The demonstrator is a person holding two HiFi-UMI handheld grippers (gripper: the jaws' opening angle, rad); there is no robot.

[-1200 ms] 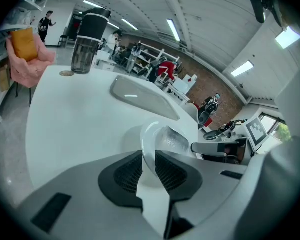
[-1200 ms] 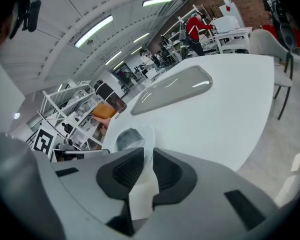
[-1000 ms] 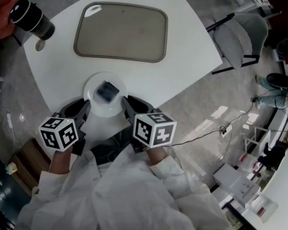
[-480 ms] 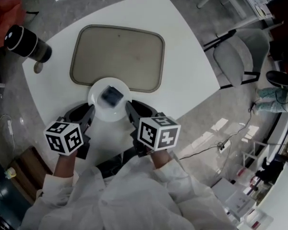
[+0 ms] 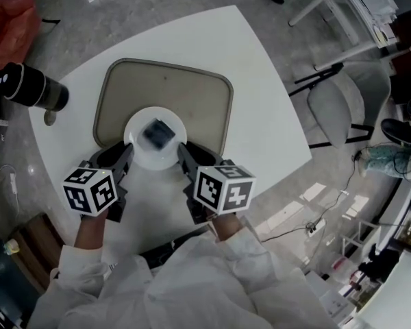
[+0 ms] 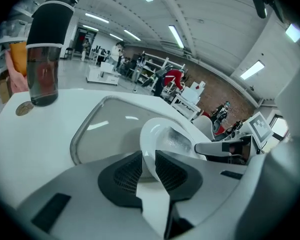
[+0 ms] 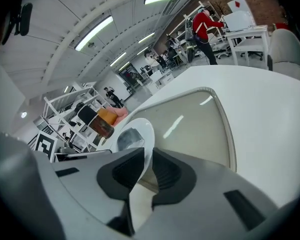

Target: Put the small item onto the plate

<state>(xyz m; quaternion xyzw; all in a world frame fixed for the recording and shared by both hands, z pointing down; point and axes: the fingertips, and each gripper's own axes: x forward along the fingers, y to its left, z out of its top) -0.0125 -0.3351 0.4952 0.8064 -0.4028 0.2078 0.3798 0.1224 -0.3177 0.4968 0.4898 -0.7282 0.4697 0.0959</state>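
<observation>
- The left gripper [image 5: 123, 159] is clamped on the near-left rim of the white plate [image 5: 142, 157]. In the left gripper view the rim runs straight between the two ribbed pads.
- The right gripper [image 5: 182, 153] is clamped the same way on the near-right rim, the thin edge pinched between its pads, so the plate is carried between the two.
- The small item [image 5: 156, 132] already lies on the plate, roughly at its middle. It is dark and squarish, and too blurred to name more closely.
- I'd judge the item light and loose. Nothing pins it, so a tilt could send it sliding across the glaze.
- The plate looks stiff, smooth and breakable, and slick under rubber pads. Opposite rim edges seem the sensible hold, kept level and even on both sides.
- The plate sits over the near edge of a beige tray [image 5: 192, 101]. Whether it touches the tray I cannot tell.
- The tray lies on a white table [image 5: 260, 81].
- At the far left stands a dark drinks bottle [image 5: 31, 88], with a small round disc [image 5: 49, 118] just beside it.
- A grey chair [image 5: 339, 101] stands off the table's right side.
</observation>
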